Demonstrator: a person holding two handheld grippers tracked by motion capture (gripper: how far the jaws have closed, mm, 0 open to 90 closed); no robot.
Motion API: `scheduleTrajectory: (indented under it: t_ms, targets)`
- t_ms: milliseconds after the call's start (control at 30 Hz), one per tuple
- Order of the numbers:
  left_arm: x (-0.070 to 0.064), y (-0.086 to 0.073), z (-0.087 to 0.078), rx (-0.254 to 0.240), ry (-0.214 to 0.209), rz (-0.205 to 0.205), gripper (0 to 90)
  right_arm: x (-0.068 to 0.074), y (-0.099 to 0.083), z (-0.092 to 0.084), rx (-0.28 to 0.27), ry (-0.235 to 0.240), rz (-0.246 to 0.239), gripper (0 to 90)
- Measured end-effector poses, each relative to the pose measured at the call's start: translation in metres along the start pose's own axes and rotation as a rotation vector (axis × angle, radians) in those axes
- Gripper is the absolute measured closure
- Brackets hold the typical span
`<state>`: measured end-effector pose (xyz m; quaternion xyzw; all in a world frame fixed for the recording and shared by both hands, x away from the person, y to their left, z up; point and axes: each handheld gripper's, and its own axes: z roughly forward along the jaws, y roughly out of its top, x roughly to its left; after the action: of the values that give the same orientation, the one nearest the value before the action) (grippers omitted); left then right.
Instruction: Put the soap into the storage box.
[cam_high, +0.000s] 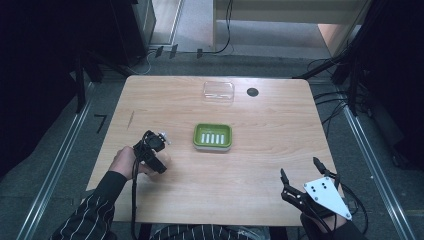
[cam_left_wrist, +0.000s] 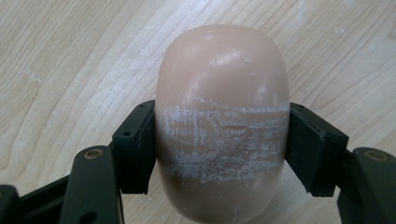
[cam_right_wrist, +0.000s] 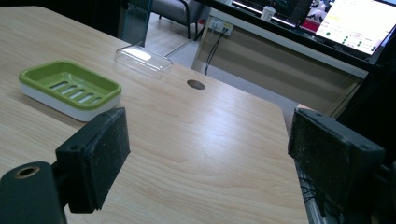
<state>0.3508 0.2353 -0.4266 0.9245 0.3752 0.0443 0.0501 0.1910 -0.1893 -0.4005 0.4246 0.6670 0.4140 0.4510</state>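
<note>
Gripping a tan oval soap bar between both pads, the left gripper has its jaws closed against the bar's sides; white scuff marks band the bar where the pads meet it. The bar extends forward beyond the jaws, lying over the wooden table. The right gripper has its jaws spread wide with nothing between them. Ahead and to its left sits a green soap dish; a clear lid lies farther beyond
</note>
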Motion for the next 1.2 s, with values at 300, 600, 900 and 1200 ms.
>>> scheduleTrajectory:
  t_ms: [300,600,900,1200]
  targets:
    - [-0.004,0.01,-0.006,0.001,-0.003,0.056,33.5,0.0,0.0,0.0,0.0,-0.001,0.001,13.5]
    - [-0.009,0.021,-0.006,0.006,-0.003,0.106,33.4,0.0,0.0,0.0,0.0,-0.001,0.001,13.4]
    - [-0.013,0.034,-0.01,-0.01,-0.014,0.146,33.4,0.0,0.0,0.0,-0.001,-0.001,0.0,13.4]
    - [-0.018,0.044,-0.01,-0.003,-0.016,0.189,33.5,0.0,0.0,0.0,-0.001,-0.002,0.002,13.4]
